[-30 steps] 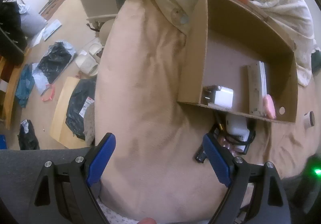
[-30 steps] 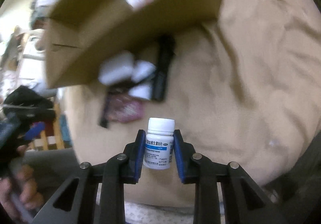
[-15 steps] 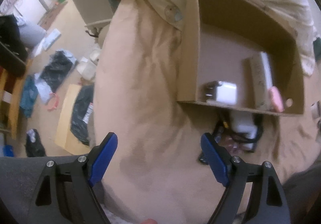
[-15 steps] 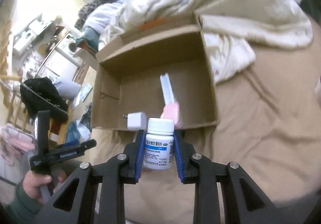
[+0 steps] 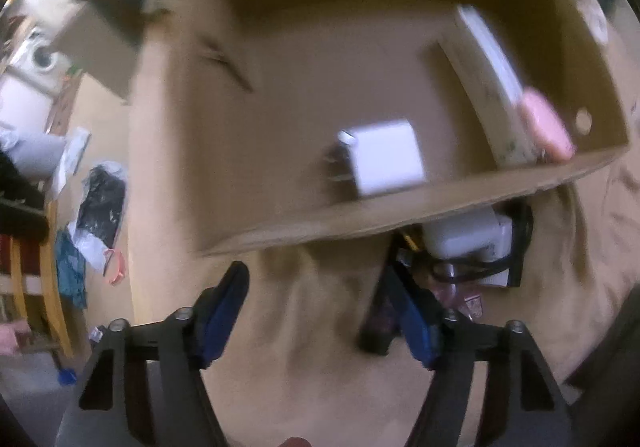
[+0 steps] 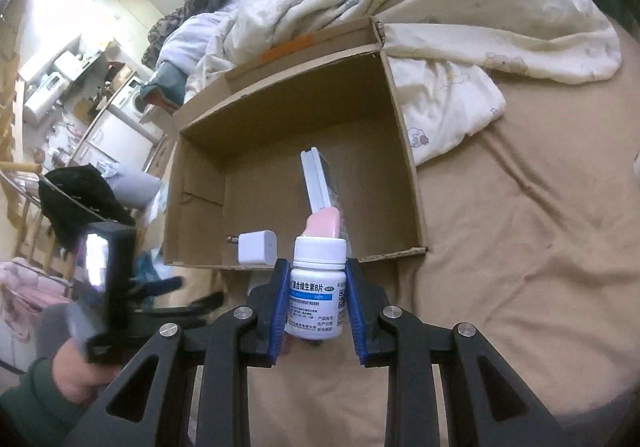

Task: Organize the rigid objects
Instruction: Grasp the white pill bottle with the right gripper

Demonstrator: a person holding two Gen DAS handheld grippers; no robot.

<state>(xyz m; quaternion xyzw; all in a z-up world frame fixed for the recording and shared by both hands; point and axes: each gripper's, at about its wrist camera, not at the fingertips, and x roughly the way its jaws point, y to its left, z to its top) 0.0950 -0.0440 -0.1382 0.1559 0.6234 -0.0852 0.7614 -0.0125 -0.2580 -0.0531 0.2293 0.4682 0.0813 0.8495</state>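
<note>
Bottle [image 6: 318, 293]: white, blue-banded label, capped

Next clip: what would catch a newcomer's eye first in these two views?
The white pill bottle clamped upright in the right gripper, just short of the open cardboard box on the tan bedsheet. Inside the box lie a white charger and a pink-tipped long item. The left gripper hangs open and empty near the box's front wall.

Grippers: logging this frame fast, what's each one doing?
Left gripper: open, holding nothing.
Right gripper: closed on the white pill bottle, near the cardboard box.
</note>
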